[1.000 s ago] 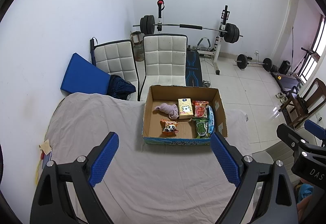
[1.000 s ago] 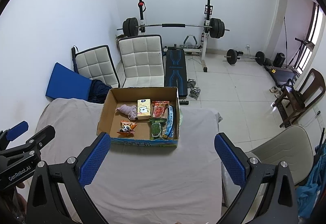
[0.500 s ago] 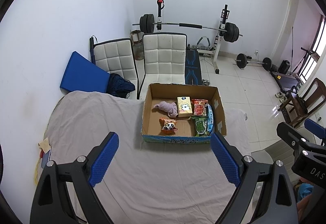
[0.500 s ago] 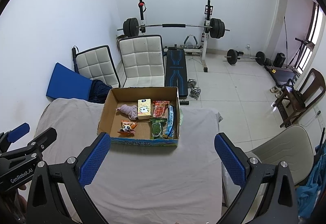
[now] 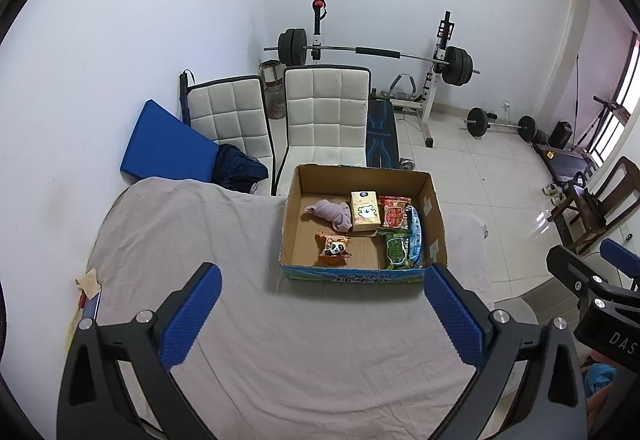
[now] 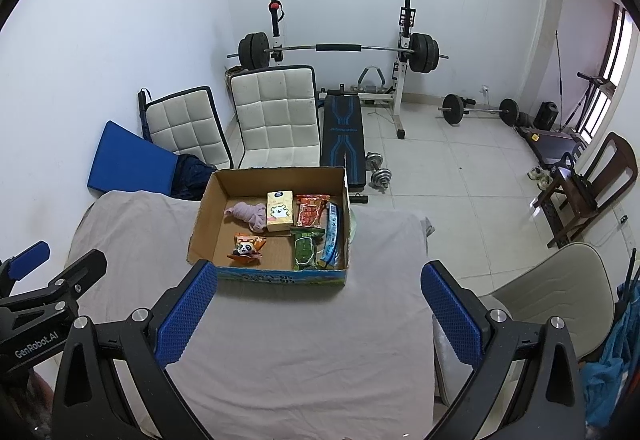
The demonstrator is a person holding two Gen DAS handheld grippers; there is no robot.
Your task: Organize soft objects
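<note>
Two grippers, left (image 5: 322, 314) and right (image 6: 320, 310), up over the cloth-covered table (image 5: 320, 352), jaws wide apart, holding nothing. Farther off, a box (image 5: 352, 274) with a pink cloth (image 5: 332, 213), tissue pack (image 5: 364, 215) and snack bags (image 5: 334, 248) inside. Either just packed or waiting to be emptied; hard to tell which.

Cardboard boxes: we count one cardboard box (image 5: 362, 273) on the cloth-covered table (image 5: 280, 340).
Things in the box: we see six, namely one pink cloth (image 5: 331, 212), one tissue pack (image 5: 364, 210), one red snack bag (image 5: 394, 213), one green snack bag (image 5: 395, 249), one blue packet (image 5: 416, 236) and one panda snack bag (image 5: 333, 248).
White chairs: we count two (image 5: 326, 117).
Grippers: we hold two, the left gripper (image 5: 320, 314) and the right gripper (image 6: 318, 314).
</note>
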